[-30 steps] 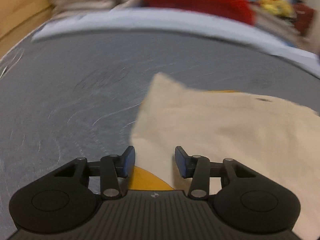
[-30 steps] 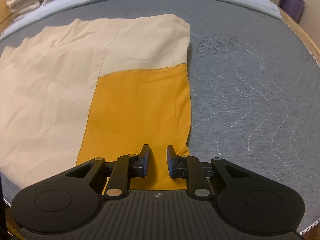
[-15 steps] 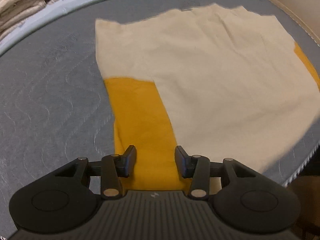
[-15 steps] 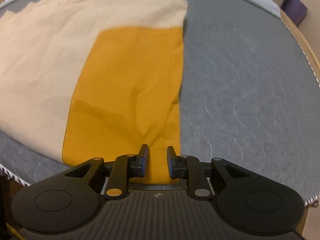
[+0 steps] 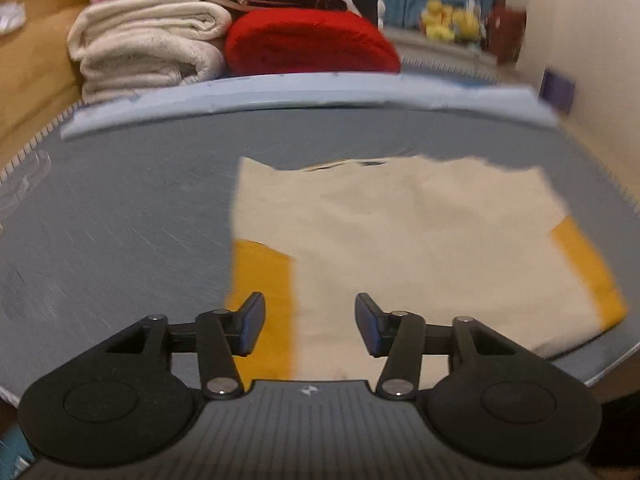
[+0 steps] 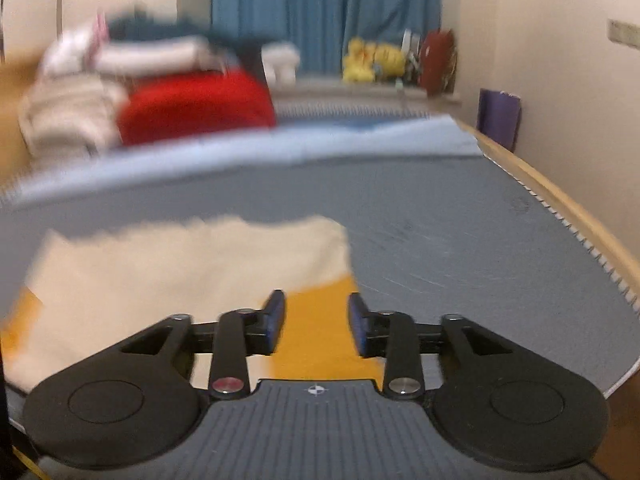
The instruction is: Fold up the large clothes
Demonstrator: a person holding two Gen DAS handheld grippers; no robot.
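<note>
**One folded garment, both tools empty above its near edge**

One cream-and-orange garment (image 5: pixel 420 248) lies flat on the grey quilted bed (image 5: pixel 120 216), partly folded: cream panels cover the middle, with orange strips exposed at its left and right sides. The left tool (image 5: pixel 310 330) hovers over the near left orange strip, jaws spread wide with nothing between them. The right tool (image 6: pixel 316 328) hovers over the near right orange strip (image 6: pixel 320 320), jaws likewise apart and empty.

Risks, as judged: a pinch that catches only the top layer would drag the cream panel off the orange one and undo the fold; uneven lifting by the two tools would skew the next crease; the garment's near edge lies close to the bed edge and could slide off.

Limits of view: both views are motion-blurred. The near hem is hidden behind the tool bodies, so layer count there cannot be told. The stacked towels (image 5: pixel 148 44) and red bundle (image 5: pixel 312 44) beyond are soft in outline.
</note>
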